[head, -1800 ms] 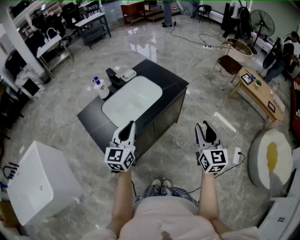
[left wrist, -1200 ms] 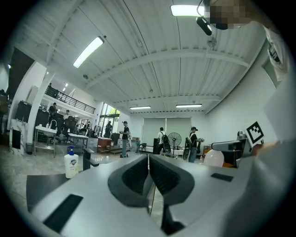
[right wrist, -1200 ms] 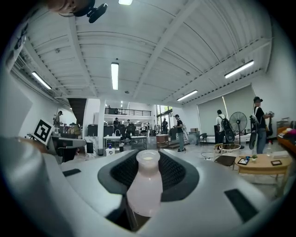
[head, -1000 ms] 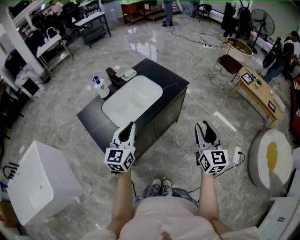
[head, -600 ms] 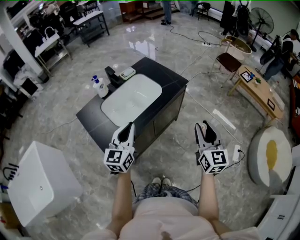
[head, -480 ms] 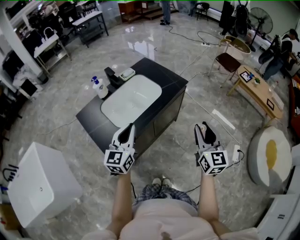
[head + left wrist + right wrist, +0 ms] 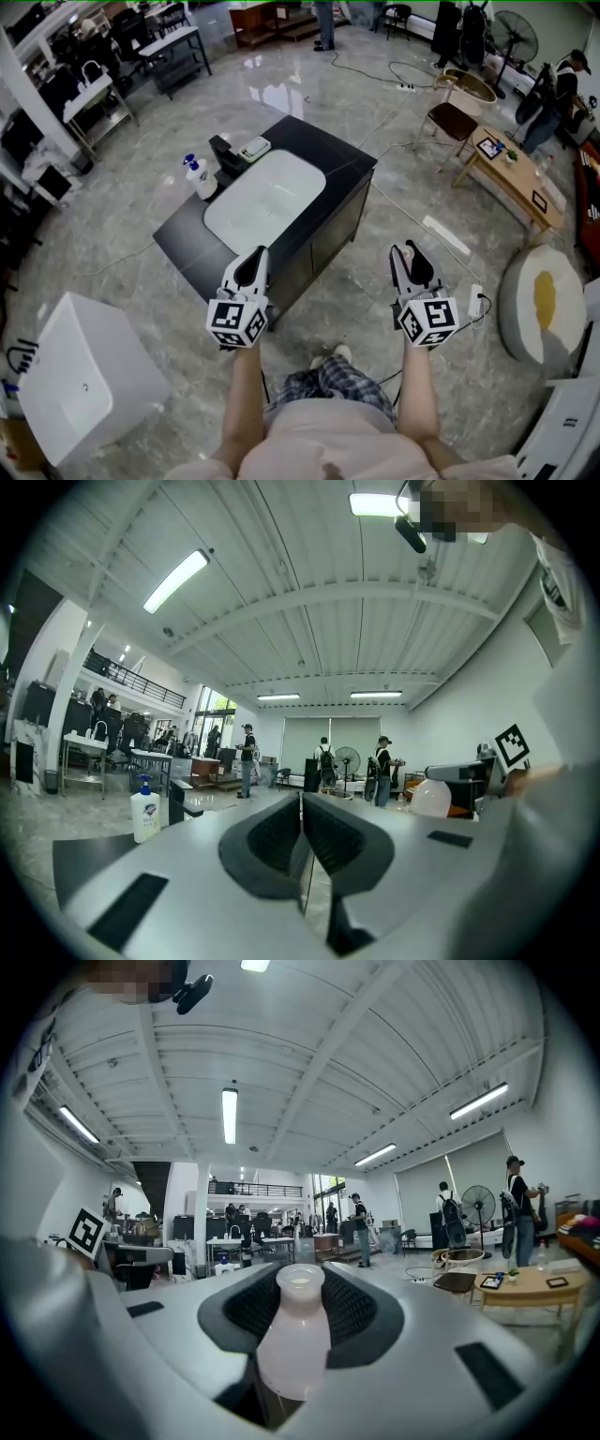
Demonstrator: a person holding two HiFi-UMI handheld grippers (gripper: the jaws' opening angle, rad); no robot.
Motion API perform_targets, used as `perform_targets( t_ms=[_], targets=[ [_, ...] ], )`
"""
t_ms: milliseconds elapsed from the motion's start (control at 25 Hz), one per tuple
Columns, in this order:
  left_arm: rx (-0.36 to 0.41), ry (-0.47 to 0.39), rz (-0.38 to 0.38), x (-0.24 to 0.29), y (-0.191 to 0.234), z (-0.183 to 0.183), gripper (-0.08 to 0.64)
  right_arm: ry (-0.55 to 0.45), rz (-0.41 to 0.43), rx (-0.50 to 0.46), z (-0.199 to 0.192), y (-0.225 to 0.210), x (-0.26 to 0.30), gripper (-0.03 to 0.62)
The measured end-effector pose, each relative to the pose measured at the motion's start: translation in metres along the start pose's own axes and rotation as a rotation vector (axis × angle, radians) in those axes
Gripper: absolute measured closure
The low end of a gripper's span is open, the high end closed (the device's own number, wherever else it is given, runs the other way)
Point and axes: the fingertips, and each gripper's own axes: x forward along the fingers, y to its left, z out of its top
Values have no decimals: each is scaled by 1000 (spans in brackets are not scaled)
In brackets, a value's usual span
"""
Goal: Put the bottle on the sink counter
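A wide hall with a glossy grey marble floor (image 7: 122,234) lies below. The pale pink plastic bottle (image 7: 292,1340) stands upright, clamped between the jaws of the right gripper (image 7: 410,259), lower right of centre in the head view. The left gripper (image 7: 255,264), lower left of centre, has its jaws pressed together with nothing between them. At upper centre stands the black sink counter (image 7: 337,159) with its white basin (image 7: 265,202).

Pale milky bottle (image 7: 292,1340), clamped in jaws of the right hand-held gripper (image 7: 410,255), well apart from black sink counter (image 7: 328,155)
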Motion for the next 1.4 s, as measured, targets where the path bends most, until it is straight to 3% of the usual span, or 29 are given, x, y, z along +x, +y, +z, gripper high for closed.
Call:
perform_targets(
  t_ms=[560,1040,1160,1400],
  targets=[
    [3,-13,-3,37,34,-2,529,-20,7,-7,0,-3,55,446],
    [-1,-17,2,147,93,-23,529,-20,29,-13,-20,-39,180,446],
    [3,-18,14,196,116,-19,529,-22,51,-14,-17,-57,235,446],
    [0,-28,60,369,162,17,529,-5,123,-16,15,-141,398,446]
  ],
)
